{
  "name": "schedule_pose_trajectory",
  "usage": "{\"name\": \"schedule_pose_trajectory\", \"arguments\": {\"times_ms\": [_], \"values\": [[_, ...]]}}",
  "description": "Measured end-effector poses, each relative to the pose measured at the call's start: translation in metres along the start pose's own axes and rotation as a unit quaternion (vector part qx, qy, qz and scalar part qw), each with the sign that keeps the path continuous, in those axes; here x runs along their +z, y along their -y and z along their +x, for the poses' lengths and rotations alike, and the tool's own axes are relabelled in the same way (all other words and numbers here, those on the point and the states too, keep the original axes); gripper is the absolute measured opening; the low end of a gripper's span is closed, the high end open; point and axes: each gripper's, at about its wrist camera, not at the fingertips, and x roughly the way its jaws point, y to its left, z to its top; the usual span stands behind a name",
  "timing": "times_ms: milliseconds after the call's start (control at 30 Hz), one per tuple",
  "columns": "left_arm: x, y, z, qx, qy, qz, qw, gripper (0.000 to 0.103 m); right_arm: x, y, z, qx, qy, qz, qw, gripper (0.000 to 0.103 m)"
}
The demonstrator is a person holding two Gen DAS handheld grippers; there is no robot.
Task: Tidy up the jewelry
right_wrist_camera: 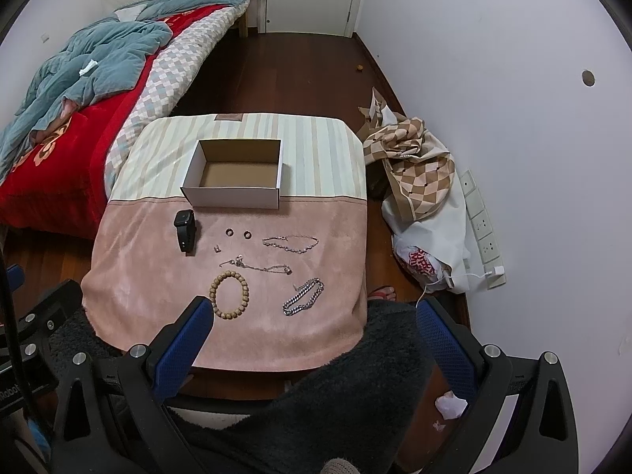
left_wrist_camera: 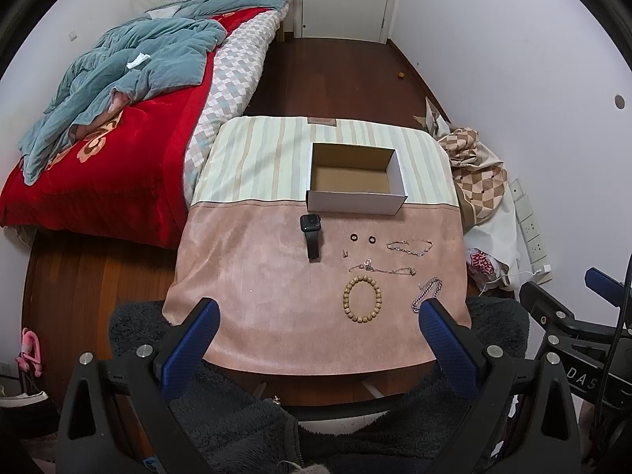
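Note:
An empty white cardboard box (left_wrist_camera: pixel 355 197) (right_wrist_camera: pixel 233 195) stands on a cloth-covered table (left_wrist_camera: pixel 256 276) (right_wrist_camera: pixel 158 276). In front of it lie a black smartwatch (left_wrist_camera: pixel 311 235) (right_wrist_camera: pixel 185 230), two dark rings (left_wrist_camera: pixel 353 238) (right_wrist_camera: pixel 228 232), a small earring (left_wrist_camera: pixel 345 253), a thin silver bracelet (left_wrist_camera: pixel 409 247) (right_wrist_camera: pixel 290 243), a thin chain (left_wrist_camera: pixel 382 268) (right_wrist_camera: pixel 256 264), a wooden bead bracelet (left_wrist_camera: pixel 362 299) (right_wrist_camera: pixel 231 288) and a thick silver chain bracelet (left_wrist_camera: pixel 426 294) (right_wrist_camera: pixel 303 296). My left gripper (left_wrist_camera: pixel 318 312) is open and empty above the table's near edge. My right gripper (right_wrist_camera: pixel 314 312) is open and empty, near the table's front right corner.
A bed (left_wrist_camera: pixel 118 138) with a red blanket and a blue quilt stands left of the table. Crumpled checked cloth and bags (right_wrist_camera: pixel 418 181) lie on the floor at the right by the wall. A dark fuzzy garment (right_wrist_camera: pixel 335 395) is below the grippers.

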Motion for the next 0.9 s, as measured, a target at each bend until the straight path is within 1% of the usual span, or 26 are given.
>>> {"name": "schedule_pose_trajectory", "arguments": {"times_ms": [900], "values": [[0.0019,0.0055,-0.0067,-0.004,0.009,0.003,0.9999,0.103,0.0056,0.0032,-0.0088,-0.002,0.009,-0.001,1.000,0.103]]}}
